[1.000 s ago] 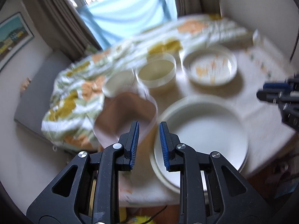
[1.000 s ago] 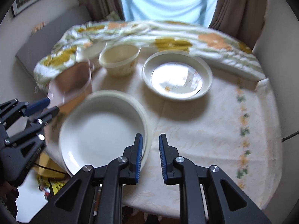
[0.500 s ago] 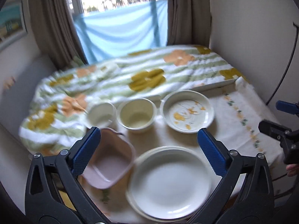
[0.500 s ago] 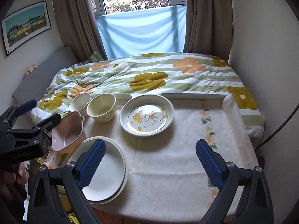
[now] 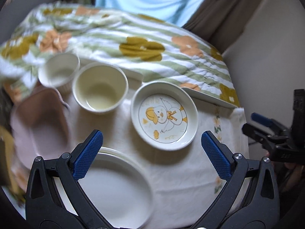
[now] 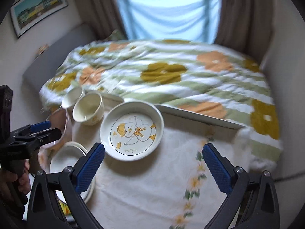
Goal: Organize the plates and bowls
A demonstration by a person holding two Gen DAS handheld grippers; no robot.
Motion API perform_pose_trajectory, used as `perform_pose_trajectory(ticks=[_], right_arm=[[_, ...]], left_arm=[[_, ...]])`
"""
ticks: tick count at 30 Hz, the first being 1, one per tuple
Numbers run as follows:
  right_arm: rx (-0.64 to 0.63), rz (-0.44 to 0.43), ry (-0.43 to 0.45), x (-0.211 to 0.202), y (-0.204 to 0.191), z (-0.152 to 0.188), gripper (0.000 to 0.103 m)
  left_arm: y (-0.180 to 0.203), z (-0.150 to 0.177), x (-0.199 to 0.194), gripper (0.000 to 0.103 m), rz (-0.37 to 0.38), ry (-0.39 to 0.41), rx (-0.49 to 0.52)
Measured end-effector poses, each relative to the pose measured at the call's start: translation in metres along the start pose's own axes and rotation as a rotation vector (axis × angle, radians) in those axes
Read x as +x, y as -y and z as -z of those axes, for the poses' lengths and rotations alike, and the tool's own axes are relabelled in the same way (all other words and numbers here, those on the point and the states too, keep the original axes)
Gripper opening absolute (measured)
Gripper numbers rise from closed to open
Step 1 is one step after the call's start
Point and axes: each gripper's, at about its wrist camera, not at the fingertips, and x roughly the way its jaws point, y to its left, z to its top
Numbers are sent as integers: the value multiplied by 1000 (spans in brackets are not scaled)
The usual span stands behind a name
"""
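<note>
Overhead, floral quilt (image 6: 171, 72) fills far side beyond both sets of jaws. Table with white cloth (image 6: 152, 187) lies under right gripper (image 6: 153, 164), jaws spread wide, gripping nothing. Stacked white plates (image 5: 114, 189) sit at left gripper (image 5: 152, 152) left jaw, jaws spread wide, empty. Pink dish (image 5: 38, 126) left of that jaw, blurred. Duck-print bowl (image 5: 164, 117) just ahead between both jaw pairs. Cream bowl (image 5: 100, 90) ahead-left, touching smaller white cup (image 5: 59, 70) farther left.
</note>
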Motion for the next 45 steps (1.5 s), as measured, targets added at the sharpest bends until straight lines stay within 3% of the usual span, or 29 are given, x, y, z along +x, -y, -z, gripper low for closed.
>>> perform_pose_trajectory(ticks=[3, 6, 7, 11, 17, 19, 21, 26, 34, 45], right_arm=[[-37, -66, -55, 33, 19, -11, 101], [-47, -131, -139, 73, 35, -18, 82], [-51, -154, -169, 89, 40, -19, 71], [-66, -209, -232, 127, 44, -20, 54], [-86, -268, -262, 156, 40, -23, 34], [-96, -274, -263, 160, 39, -24, 34], [-107, -274, -261, 163, 38, -25, 30], [-128, -288, -273, 170, 37, -24, 15], [-177, -281, -252, 166, 34, -21, 15], [-174, -257, -185, 133, 29, -15, 15]], left_arm=[[-1, -1, 35, 89, -29, -34, -72], [-4, -3, 70, 66, -61, -76, -124], [-6, -3, 80, 64, -71, -91, -138], [-12, 1, 108, 53, -108, -135, -172], [-19, 4, 131, 37, -144, -165, -198], [-20, 4, 137, 35, -149, -173, -204], [-21, 4, 141, 22, -152, -179, -207], [-21, 3, 144, 17, -158, -171, -200], [-13, 4, 138, 18, -191, -157, -160], [-1, 4, 101, 18, -153, -100, -106]])
